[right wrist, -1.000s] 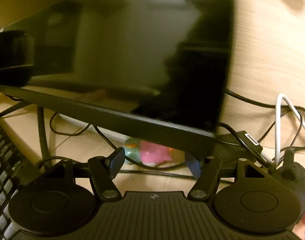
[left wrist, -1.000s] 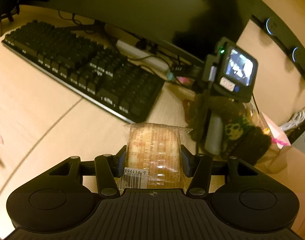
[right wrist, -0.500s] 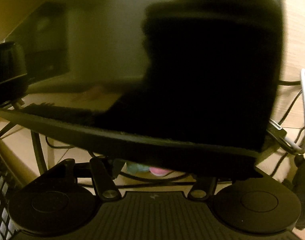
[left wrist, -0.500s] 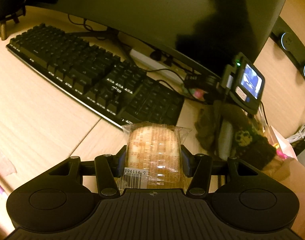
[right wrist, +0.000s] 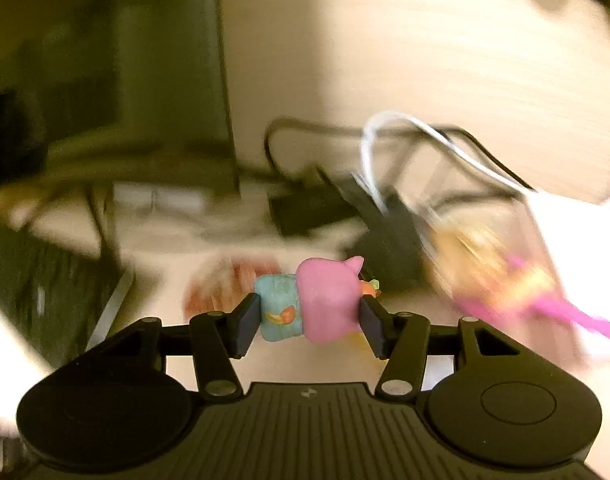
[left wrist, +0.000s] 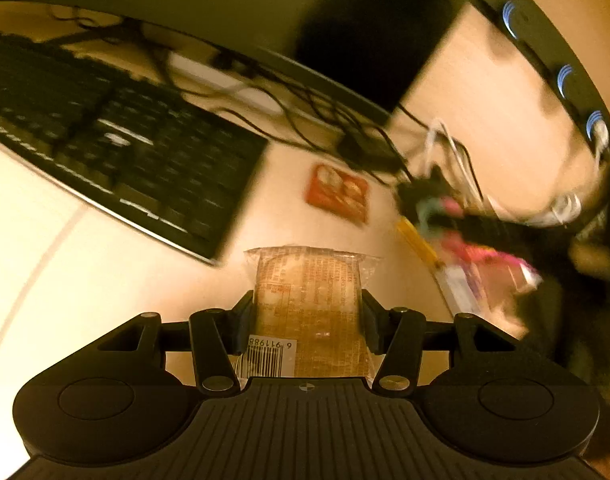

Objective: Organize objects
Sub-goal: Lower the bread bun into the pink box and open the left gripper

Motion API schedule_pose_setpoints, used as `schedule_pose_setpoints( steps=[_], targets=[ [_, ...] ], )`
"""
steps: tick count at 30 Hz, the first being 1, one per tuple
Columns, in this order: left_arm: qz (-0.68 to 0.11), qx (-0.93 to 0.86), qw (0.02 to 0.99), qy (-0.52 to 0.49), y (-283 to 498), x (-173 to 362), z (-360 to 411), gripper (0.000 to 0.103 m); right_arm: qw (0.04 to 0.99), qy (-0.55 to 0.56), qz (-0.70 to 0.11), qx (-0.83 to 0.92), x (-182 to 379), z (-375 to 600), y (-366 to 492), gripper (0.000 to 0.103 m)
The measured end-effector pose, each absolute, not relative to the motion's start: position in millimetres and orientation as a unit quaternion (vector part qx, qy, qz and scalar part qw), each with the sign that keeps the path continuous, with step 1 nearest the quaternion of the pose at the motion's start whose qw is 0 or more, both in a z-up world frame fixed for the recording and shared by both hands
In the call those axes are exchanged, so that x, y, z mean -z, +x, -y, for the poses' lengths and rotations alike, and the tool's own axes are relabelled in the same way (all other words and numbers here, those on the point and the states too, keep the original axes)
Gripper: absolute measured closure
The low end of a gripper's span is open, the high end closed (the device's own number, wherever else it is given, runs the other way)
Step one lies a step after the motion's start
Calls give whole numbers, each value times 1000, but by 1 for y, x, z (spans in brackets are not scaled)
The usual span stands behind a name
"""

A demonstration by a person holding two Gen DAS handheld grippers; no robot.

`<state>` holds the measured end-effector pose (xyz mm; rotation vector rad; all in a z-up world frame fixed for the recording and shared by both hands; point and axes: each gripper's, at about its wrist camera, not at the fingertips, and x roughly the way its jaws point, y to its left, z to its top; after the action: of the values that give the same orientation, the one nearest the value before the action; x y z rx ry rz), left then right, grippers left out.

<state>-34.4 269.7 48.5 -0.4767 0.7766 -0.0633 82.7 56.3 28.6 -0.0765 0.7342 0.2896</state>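
My left gripper (left wrist: 307, 316) is shut on a clear-wrapped bread packet (left wrist: 309, 300) with a barcode label, held above the wooden desk (left wrist: 85, 280). My right gripper (right wrist: 309, 312) is shut on a small pink and blue toy figure (right wrist: 313, 304), held above the desk near the cables; the same toy shows blurred in the left wrist view (left wrist: 437, 208). A red snack packet (left wrist: 337, 192) lies flat on the desk beyond the bread, and shows blurred in the right wrist view (right wrist: 229, 284).
A black keyboard (left wrist: 117, 152) lies at the left, under a dark monitor (left wrist: 265, 8). Tangled black and white cables (right wrist: 405, 168) lie behind. A clear bag with pink ribbon (right wrist: 517, 276) stands at the right. A yellow pencil (left wrist: 417, 240) lies beside it.
My right gripper has pulled out from under the monitor with the pink and blue toy shut in it. My left gripper has swung right with the bread, bringing the red packet into view.
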Motion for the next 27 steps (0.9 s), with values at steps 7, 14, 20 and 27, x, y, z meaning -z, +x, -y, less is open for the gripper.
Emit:
schedule_pose_setpoints(
  steps=[7, 14, 20, 27],
  targets=[
    [-419, 96, 887, -172, -32, -49, -198, 46, 903, -78, -413, -85, -26, 29, -3, 49],
    [-448, 158, 870, -129, -33, -53, -100, 46, 906, -45, -420, -37, -41, 121, -41, 49],
    [-445, 185, 872, -86, -25, -71, -29, 46, 918, -27, -393, -34, -44, 178, -45, 49],
    [-373, 198, 904, -66, 30, -114, 38, 46, 929, -5, -364, -59, -43, 213, -40, 49]
  ],
)
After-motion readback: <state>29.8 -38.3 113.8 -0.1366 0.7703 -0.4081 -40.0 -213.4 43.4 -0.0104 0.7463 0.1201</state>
